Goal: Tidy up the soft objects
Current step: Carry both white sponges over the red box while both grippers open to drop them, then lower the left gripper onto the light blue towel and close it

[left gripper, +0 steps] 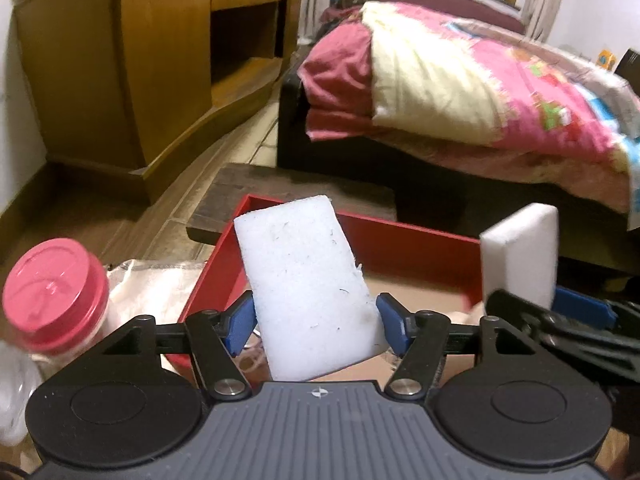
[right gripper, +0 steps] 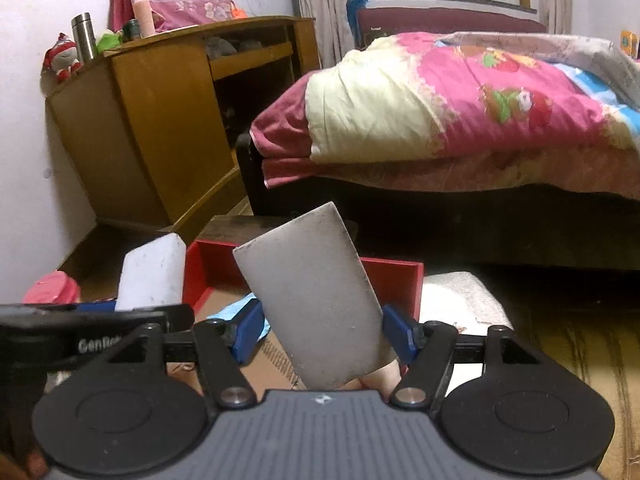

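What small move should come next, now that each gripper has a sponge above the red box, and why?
Probably lower the left gripper a little toward the red box before letting go. Its jaws are clamped on a white sponge held upright above the box's cardboard floor, and the right gripper holds its own sponge close beside it, so going one at a time seems safer.

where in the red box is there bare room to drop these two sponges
Bare cardboard floor shows along the red box far wall, beyond the left sponge. The near floor is crowded with small items under the right sponge; outside left, the pink-lidded jar.
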{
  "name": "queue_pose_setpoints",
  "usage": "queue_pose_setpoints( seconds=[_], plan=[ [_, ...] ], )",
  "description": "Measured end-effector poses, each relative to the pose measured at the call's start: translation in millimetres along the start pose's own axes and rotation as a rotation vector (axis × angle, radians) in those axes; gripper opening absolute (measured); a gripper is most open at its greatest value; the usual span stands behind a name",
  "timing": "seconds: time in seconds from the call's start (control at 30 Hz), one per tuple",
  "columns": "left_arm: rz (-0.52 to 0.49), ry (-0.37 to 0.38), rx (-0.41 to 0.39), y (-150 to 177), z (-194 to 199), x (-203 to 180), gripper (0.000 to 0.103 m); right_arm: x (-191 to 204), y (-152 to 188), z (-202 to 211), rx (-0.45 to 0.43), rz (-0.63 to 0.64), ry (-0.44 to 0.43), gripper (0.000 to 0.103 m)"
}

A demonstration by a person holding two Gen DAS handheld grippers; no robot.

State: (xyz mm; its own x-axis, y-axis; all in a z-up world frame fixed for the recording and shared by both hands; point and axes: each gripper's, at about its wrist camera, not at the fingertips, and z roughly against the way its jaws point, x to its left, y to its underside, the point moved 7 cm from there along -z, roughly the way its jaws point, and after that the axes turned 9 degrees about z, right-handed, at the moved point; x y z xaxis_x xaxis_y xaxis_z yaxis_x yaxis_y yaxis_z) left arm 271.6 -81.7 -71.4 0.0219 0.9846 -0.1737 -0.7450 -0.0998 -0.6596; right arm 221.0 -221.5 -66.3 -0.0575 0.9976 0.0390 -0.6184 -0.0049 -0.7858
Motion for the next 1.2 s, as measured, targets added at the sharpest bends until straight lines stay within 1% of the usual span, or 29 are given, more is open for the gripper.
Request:
queue_pose_setpoints(
  seconds=[0.03, 0.1, 0.13, 0.17, 0.23, 0.33, 0.43, 0.6, 0.67, 0.77, 0.87, 0.93, 1.0, 1.07, 1.2],
  plan=[
    [-0.009, -0.005, 0.005, -0.1, -3.4, 0.6, 0.070, -1.0, 2.4, -5.8, 0.009, -0.007, -0.006, 0.047],
    [-0.013, -0.025, 0.005, -0.6, -7.4, 4.0, 0.075, -3.8, 6.5, -13.8, 0.030, -0.025, -0.004, 0.047],
    [-0.006, -0.026, 0.011, -0.1, -7.9, 5.8, 0.080, -5.0, 7.6, -15.6, 0.031, -0.031, -0.008, 0.048],
    [-0.001, -0.010, 0.024, 0.7, -8.6, 6.5, 0.082, -6.1, 7.7, -16.2, 0.026, -0.036, -0.008, 0.048],
    [0.007, 0.000, 0.040, 1.2, -8.4, 7.9, 0.082, -6.0, 7.9, -15.5, 0.025, -0.033, -0.012, 0.052],
    [0.015, -0.015, 0.037, 3.2, -2.1, 10.8, 0.082, -4.5, 7.3, -10.6, 0.016, -0.029, -0.017, 0.054],
    [0.031, 0.000, 0.047, 5.5, 7.3, 13.3, 0.082, -4.9, 5.6, -8.0, 0.011, -0.029, -0.013, 0.054],
    [0.035, 0.027, 0.074, 21.1, 33.1, 18.2, 0.082, -4.6, 5.6, 8.2, 0.015, -0.022, -0.013, 0.054],
    [0.040, 0.058, 0.092, 31.2, 44.5, 19.7, 0.082, -3.6, 6.8, 18.4, 0.013, -0.024, -0.018, 0.054],
    [0.042, 0.084, 0.127, 48.4, 58.9, 21.8, 0.082, 0.3, 11.5, 35.0, 0.019, -0.024, -0.037, 0.054],
    [0.006, 0.089, 0.142, 66.7, 73.8, 23.2, 0.082, 7.1, 17.8, 50.0, 0.019, -0.025, -0.053, 0.054],
    [0.008, 0.094, 0.135, 76.9, 82.3, 26.8, 0.082, 12.5, 24.1, 57.6, 0.027, -0.013, -0.058, 0.054],
    [0.032, 0.104, 0.154, 88.6, 86.3, 32.6, 0.082, 18.0, 32.8, 63.3, 0.039, -0.002, -0.061, 0.054],
    [0.039, 0.091, 0.191, 100.6, 85.7, 37.7, 0.082, 23.9, 44.2, 67.6, 0.066, 0.013, -0.070, 0.054],
    [0.031, 0.060, 0.218, 121.4, 83.8, 46.6, 0.082, 34.5, 66.5, 78.4, 0.104, 0.048, -0.086, 0.054]
  ],
)
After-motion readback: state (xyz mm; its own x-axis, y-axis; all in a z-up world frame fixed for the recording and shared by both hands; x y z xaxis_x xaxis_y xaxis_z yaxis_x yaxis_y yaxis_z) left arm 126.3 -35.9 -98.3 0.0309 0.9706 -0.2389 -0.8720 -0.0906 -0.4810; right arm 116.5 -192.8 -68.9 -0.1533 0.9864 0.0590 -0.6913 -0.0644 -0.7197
